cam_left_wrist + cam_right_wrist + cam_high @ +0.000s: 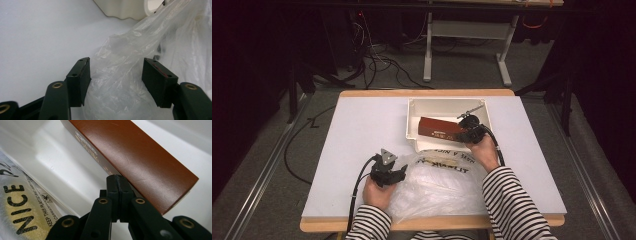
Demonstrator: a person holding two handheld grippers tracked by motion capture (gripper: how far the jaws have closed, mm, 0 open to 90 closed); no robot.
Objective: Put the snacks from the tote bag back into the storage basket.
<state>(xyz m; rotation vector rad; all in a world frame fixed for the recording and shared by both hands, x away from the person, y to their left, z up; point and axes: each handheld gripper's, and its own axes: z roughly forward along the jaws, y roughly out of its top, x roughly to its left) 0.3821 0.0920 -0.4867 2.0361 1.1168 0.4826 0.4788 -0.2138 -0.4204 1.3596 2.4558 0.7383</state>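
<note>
High view: red box (439, 128) lies in white bin (412, 127), unbagged; closed, empty right gripper (466, 131) nudges it, plastic bag (437, 185) sits between the open left gripper (399, 173) jaws.

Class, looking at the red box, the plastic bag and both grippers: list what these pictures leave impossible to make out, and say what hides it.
- Red box, right gripper view: gold lettering too blurred to read; far end cut off by the top edge.
- Right gripper, same view: its shut jaws touch the box or not, cannot tell.
- Plastic bag, high view: contents too hazy.
- White bin, high view: the dark thing at its back is too small.
</note>
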